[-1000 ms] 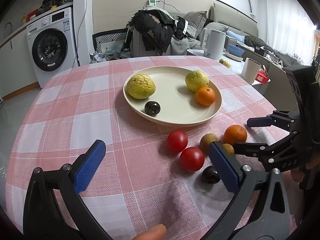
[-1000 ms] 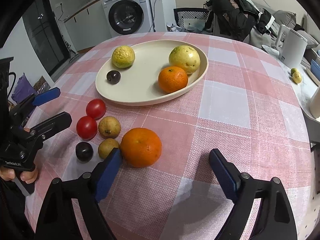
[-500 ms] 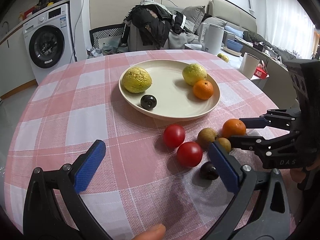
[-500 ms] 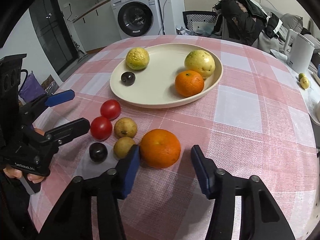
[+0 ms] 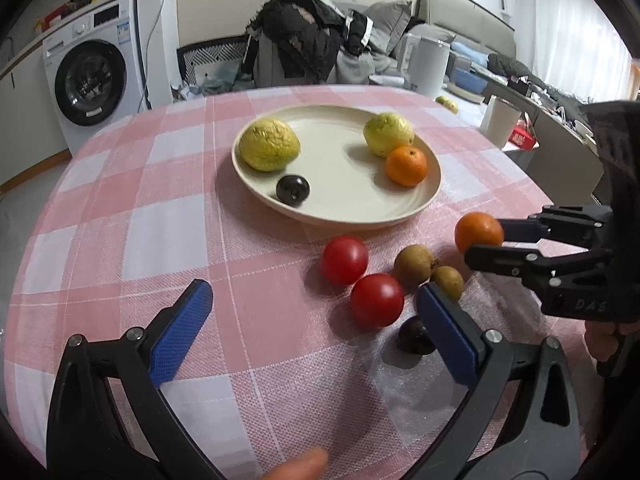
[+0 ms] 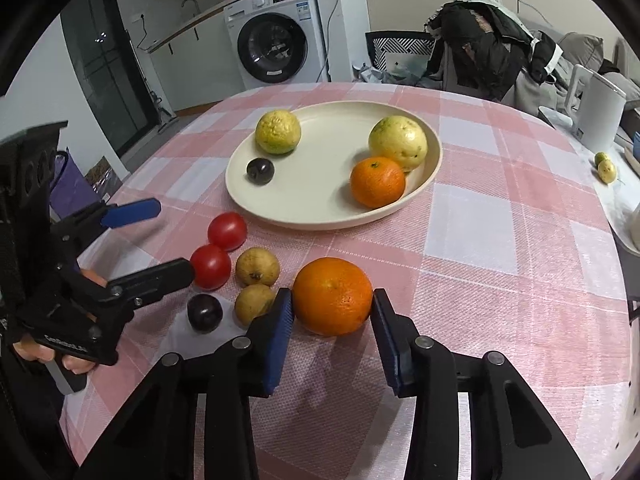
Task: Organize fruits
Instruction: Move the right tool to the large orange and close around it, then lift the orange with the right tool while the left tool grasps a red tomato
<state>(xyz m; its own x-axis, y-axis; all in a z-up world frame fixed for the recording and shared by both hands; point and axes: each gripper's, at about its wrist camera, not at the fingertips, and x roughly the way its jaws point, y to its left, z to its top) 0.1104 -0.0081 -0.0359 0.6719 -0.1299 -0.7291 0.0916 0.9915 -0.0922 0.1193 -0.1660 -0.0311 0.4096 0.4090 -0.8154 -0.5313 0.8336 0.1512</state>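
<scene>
Meanwhile, from the left wrist, the left gripper (image 5: 314, 330) is angling down over the pink checked tablecloth (image 5: 120, 216), its blue pads standing wide apart with nothing between them; two red tomatoes (image 5: 360, 276) and a dark plum (image 5: 414, 336) are lying just ahead of its right finger. Across the table, the right gripper (image 5: 486, 236) is reaching in level from the right edge, flanking the large orange (image 5: 478, 230). From the right wrist, that gripper (image 6: 332, 312) is tilting down, its jaws closing, pads pressing both flanks of the large orange (image 6: 333, 295), which is sitting on the cloth near the cream plate (image 6: 320, 216) of fruit.
</scene>
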